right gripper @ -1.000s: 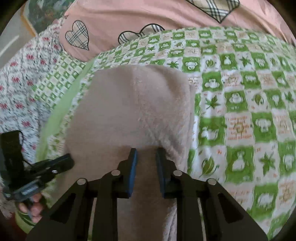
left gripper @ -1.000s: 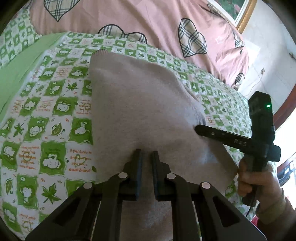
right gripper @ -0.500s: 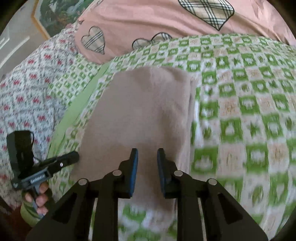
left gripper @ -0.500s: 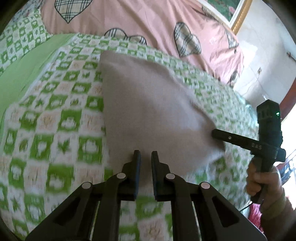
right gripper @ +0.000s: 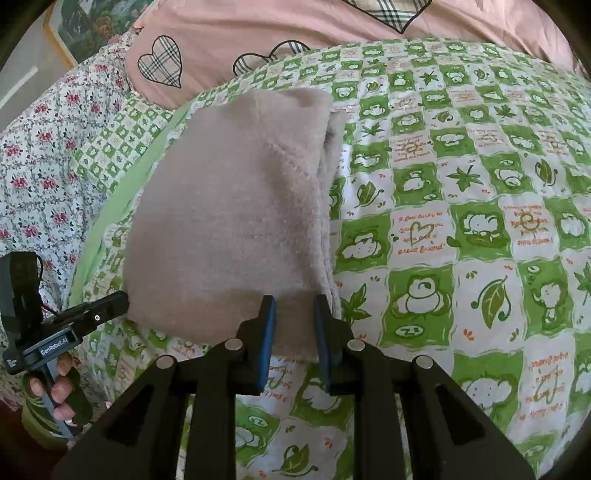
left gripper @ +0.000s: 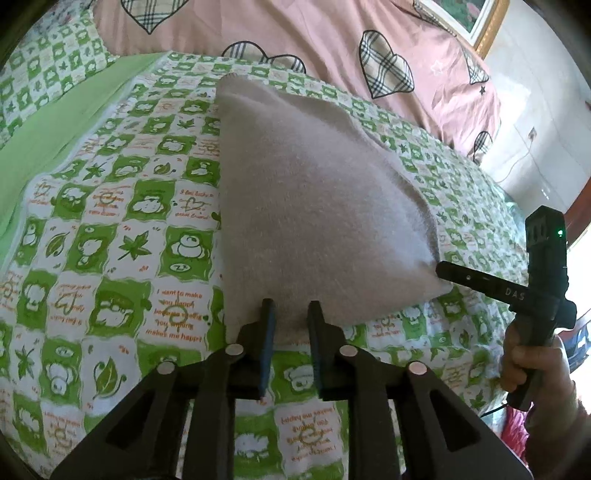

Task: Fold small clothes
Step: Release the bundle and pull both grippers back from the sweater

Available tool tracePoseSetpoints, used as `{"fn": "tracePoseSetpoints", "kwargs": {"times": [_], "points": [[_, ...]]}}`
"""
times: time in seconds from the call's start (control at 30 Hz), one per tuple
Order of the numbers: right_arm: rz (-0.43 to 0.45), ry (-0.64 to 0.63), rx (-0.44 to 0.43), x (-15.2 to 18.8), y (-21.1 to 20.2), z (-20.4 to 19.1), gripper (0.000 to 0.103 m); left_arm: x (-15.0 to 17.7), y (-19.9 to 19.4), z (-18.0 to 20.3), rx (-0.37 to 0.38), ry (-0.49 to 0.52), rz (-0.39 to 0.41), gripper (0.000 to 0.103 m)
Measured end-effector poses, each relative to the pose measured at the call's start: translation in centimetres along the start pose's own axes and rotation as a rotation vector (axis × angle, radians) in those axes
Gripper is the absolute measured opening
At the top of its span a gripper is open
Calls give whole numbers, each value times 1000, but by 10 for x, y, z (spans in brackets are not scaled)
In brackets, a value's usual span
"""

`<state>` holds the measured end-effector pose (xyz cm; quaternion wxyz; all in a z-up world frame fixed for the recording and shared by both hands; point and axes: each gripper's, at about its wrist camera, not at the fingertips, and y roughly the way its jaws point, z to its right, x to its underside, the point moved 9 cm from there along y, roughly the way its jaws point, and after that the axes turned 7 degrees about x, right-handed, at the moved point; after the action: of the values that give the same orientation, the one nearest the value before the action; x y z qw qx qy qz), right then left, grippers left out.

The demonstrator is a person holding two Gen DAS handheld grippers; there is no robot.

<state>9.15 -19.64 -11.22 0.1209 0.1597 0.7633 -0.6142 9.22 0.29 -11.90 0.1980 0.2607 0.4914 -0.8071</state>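
Note:
A beige fleecy garment (left gripper: 314, 206) lies folded flat on the green-and-white checked bedspread (left gripper: 110, 240). It also shows in the right wrist view (right gripper: 229, 221), with stacked layers along its right edge. My left gripper (left gripper: 290, 314) is open at the garment's near left edge, the cloth edge between its jaws. My right gripper (right gripper: 293, 306) is open at the near right corner, the jaws standing either side of the cloth. Each gripper shows in the other's view, the right one (left gripper: 447, 271) and the left one (right gripper: 120, 299), at the garment's near corners.
A pink duvet with plaid hearts (left gripper: 295, 33) lies behind the garment. A floral sheet (right gripper: 40, 155) and a plain green strip (left gripper: 48, 136) lie to the left. A framed picture (left gripper: 476, 14) hangs on the wall.
Both grippers have pulled back toward me along the garment to its near edge. Their jaws have opened wider, and the cloth now lies flat on the bedspread.

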Motion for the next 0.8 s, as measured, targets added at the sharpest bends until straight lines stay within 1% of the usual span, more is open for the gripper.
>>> {"fn": "tracePoseSetpoints", "kwargs": {"times": [0.07, 0.1, 0.17, 0.2, 0.23, 0.33, 0.4, 0.47, 0.6, 0.8], "points": [[2, 4, 15, 2, -7, 1, 23, 3, -5, -1, -13, 4, 1, 20], [6, 7, 19, 2, -10, 3, 23, 4, -9, -2, -20, 5, 1, 23], [16, 17, 26, 2, -18, 6, 24, 7, -15, -4, -38, 3, 7, 30], [24, 23, 22, 1, -23, 6, 26, 7, -18, -5, -50, 1, 10, 36], [30, 26, 18, 1, -27, 6, 26, 9, -22, -6, -57, -3, 13, 39], [38, 36, 6, 2, -35, 6, 30, 12, -27, -11, -60, -16, 13, 41], [45, 46, -6, 0, -38, 5, 40, 13, -28, -13, -60, -25, 11, 44], [54, 57, -7, -5, -37, 6, 44, 11, -29, -13, -58, -28, 12, 46], [67, 94, -41, -27, -28, 7, 44, 2, -30, -16, -59, -39, 22, 50], [78, 179, -118, -76, 3, 13, 44, -21, -28, -23, -63, -67, 47, 54]]}}
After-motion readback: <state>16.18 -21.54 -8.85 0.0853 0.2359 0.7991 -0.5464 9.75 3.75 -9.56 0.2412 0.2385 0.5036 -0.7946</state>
